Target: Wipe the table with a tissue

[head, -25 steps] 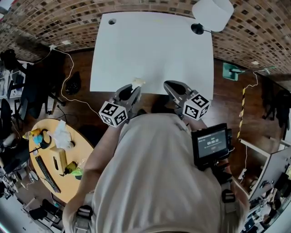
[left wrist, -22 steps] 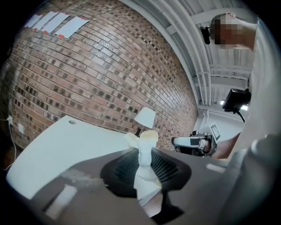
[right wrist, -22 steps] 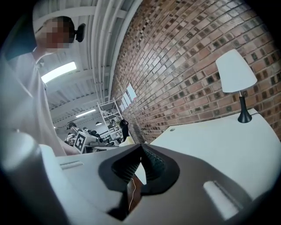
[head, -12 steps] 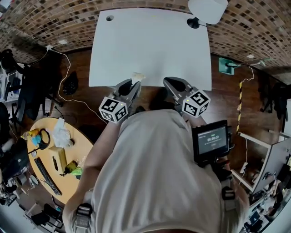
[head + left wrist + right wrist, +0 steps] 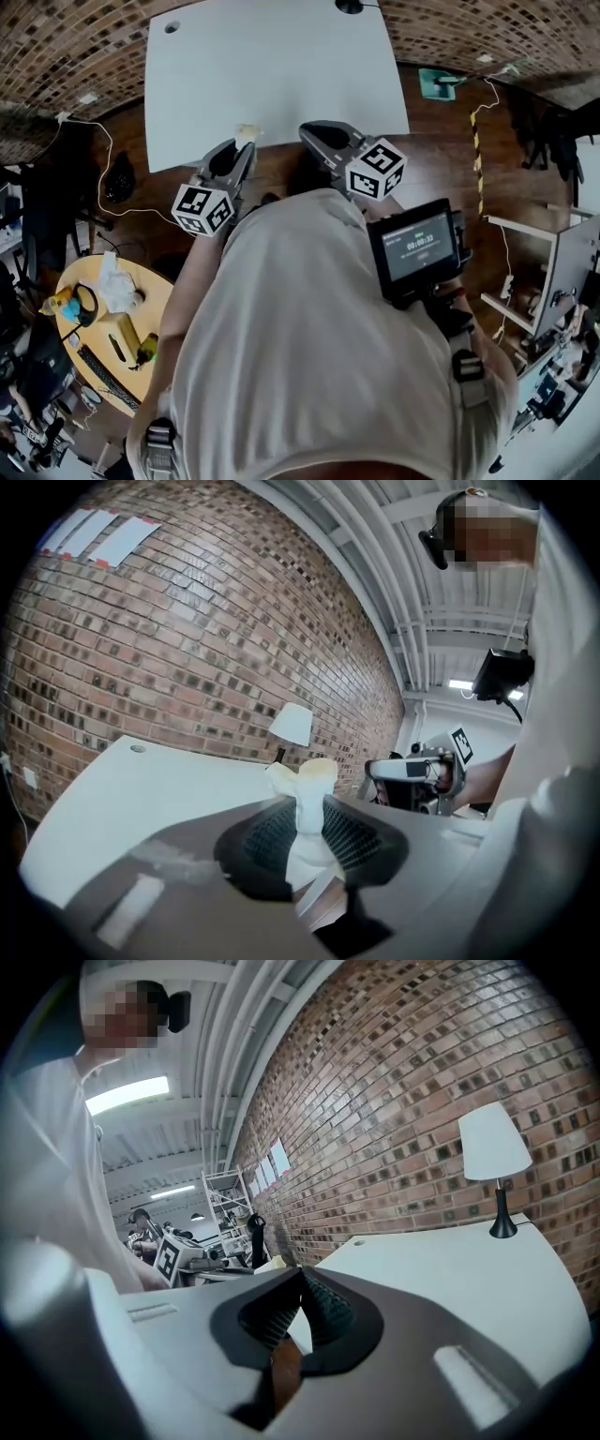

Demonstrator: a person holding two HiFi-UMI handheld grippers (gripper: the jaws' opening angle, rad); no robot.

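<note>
Between the jaws of the left gripper (image 5: 305, 810) a crumpled white tissue (image 5: 302, 782) is pinched tight, its top sticking up past the tips. The right gripper (image 5: 300, 1281) beside it is closed on nothing. Both hover at the near edge of the white table (image 5: 281, 66). The tissue is in hand, but it seems clear of the surface, so the wiping looks yet to be done

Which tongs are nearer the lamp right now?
Right. The right tongs hover at the table's near edge, almost in line with the lamp; the left tongs, holding the tissue, are farther left.
</note>
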